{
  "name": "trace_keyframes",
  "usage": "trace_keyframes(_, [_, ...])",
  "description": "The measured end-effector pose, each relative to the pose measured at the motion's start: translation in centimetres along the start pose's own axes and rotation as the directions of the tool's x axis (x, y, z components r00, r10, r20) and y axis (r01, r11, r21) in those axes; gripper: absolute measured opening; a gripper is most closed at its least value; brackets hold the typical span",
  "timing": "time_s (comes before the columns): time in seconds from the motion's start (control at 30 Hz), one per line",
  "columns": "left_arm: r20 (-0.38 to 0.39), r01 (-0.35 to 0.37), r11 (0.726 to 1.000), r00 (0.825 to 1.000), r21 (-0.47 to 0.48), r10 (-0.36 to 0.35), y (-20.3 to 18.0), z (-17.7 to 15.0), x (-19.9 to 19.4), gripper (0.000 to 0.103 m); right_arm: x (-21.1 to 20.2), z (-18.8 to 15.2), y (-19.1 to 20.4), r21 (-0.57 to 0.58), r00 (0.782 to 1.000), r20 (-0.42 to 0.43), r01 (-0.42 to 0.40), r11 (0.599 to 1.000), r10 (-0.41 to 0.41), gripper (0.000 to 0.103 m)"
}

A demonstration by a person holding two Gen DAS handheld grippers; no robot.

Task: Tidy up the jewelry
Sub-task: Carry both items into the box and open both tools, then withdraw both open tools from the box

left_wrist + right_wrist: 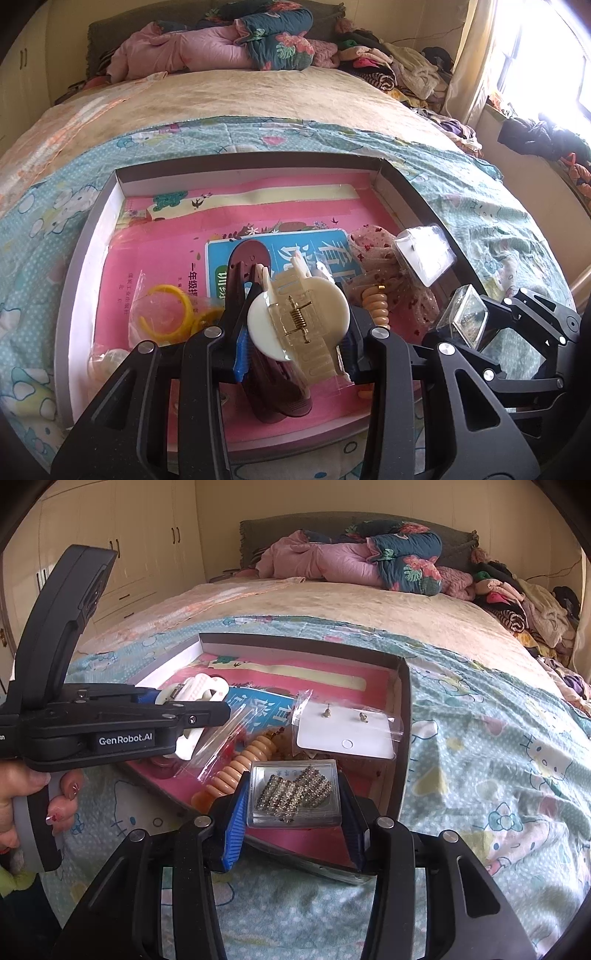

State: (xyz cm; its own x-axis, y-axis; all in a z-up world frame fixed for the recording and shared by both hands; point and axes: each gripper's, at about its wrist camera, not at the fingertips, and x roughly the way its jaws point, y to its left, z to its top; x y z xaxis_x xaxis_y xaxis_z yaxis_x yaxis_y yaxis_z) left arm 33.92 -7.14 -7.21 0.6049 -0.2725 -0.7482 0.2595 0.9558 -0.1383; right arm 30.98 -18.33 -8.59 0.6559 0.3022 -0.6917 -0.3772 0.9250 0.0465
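Note:
My left gripper (295, 332) is shut on a cream hair claw clip (299, 317) with a brass spring, held over the shallow grey box (88, 236) lined with a pink booklet. The same clip (192, 698) shows white in the right wrist view, between the left gripper's (199, 716) jaws. My right gripper (291, 805) is shut on a small clear case of rhinestone earrings (293, 794) above the box's near right corner (400, 768). That case (463, 319) appears at the right of the left wrist view, held by the right gripper.
In the box lie a dark maroon hair clip (247, 258), yellow rings in a bag (166, 310), an orange spiral hair tie (240, 764), a floral scrunchie (376, 258) and a bagged earring card (343, 731). A Hello Kitty bedsheet (498, 775) surrounds it; bedding (351, 557) is piled behind.

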Motion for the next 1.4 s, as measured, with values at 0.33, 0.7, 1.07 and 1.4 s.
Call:
trace_keyframes(0.33, [0.012, 0.0, 1.0, 1.0, 0.0, 0.0, -0.2, -0.4, -0.7, 0.042, -2.1, -0.8, -0.2, 0.016, 0.999, 0.027, 0.02, 1.0, -0.021, 0.059])
trace_keyframes(0.7, [0.08, -0.005, 1.0, 0.997, -0.004, 0.006, -0.9, -1.4, -4.9, 0.063, -6.7, -2.3, -0.5, 0.055, 0.994, 0.096, 0.056, 0.997, -0.061, 0.078])
trace_keyframes(1.07, [0.16, -0.03, 0.999, 0.987, -0.016, 0.032, -1.6, -3.6, -10.1, 0.085, -10.9, -3.6, 0.2, 0.062, 0.981, 0.161, 0.098, 0.993, -0.107, 0.091])
trace_keyframes(1.4, [0.213, -0.087, 0.995, 0.973, -0.04, 0.093, -1.8, -7.3, -13.9, 0.091, -13.5, -4.9, 1.8, 0.063, 0.97, 0.212, 0.109, 0.992, -0.12, 0.095])
